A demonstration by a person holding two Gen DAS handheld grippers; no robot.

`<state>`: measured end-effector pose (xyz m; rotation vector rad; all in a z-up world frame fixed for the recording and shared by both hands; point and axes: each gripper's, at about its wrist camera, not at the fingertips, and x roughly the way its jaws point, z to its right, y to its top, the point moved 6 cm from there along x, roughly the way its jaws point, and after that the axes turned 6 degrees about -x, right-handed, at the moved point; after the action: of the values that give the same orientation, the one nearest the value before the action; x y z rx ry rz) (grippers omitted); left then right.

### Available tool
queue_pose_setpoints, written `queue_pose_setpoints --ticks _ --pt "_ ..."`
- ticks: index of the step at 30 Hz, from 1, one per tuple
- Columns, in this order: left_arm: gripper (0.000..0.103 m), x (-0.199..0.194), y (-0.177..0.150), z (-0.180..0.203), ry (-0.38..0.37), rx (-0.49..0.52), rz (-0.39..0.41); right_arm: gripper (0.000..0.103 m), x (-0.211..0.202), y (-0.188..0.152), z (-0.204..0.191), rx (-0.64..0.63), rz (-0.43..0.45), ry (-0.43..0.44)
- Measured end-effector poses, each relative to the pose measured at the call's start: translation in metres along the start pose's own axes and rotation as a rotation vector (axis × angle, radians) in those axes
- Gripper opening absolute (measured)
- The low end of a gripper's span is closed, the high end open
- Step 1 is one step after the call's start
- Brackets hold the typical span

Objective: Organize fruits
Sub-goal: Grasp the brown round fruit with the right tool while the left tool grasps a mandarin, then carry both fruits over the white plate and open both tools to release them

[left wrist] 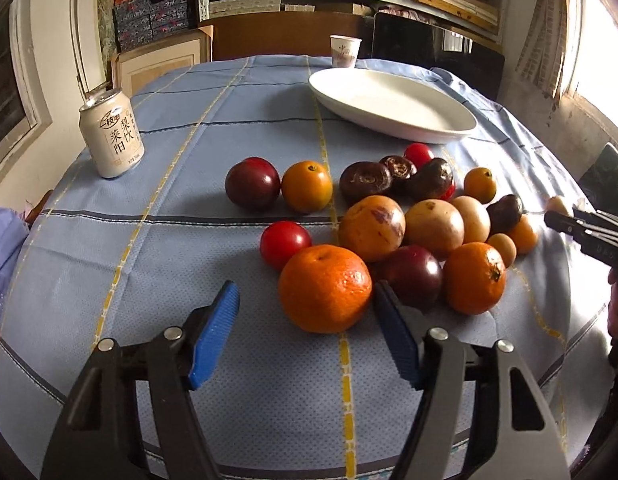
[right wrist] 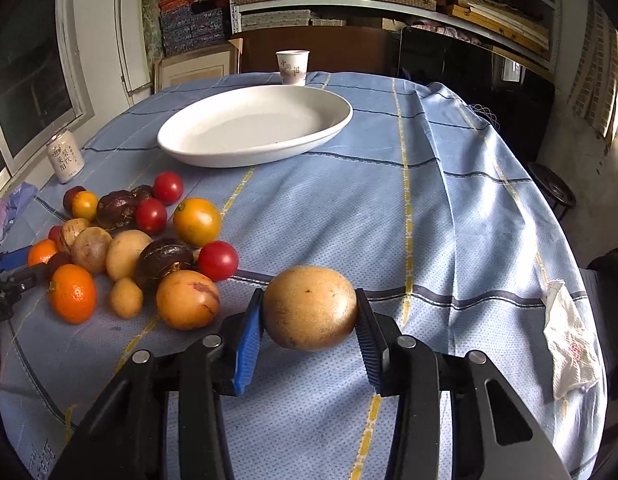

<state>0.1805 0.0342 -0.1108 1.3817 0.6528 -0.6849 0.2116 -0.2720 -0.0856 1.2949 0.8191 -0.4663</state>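
Right gripper (right wrist: 309, 312) jaws pinch a tan fruit (right wrist: 310, 307); left gripper (left wrist: 305, 320) jaws spread; can (left wrist: 111, 133) reads 莱阳梨饮.

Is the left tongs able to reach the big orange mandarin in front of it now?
Probably yes. The left tongs are open, and the mandarin lies just ahead between the tips; only a dark plum touches its right side.
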Motion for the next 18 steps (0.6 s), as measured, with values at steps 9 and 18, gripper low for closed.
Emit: queue_pose_setpoints --ticks 9,18 --pt "0.047 0.006 0.0 0.006 -0.049 0.006 -0.021 0.044 0.005 -0.001 0.003 0.018 -0.013 0.019" --pt "0.046 -0.006 0.004 0.001 -0.103 -0.036 0.007 0.044 0.001 0.0 -0.002 0.01 -0.001 0.019"
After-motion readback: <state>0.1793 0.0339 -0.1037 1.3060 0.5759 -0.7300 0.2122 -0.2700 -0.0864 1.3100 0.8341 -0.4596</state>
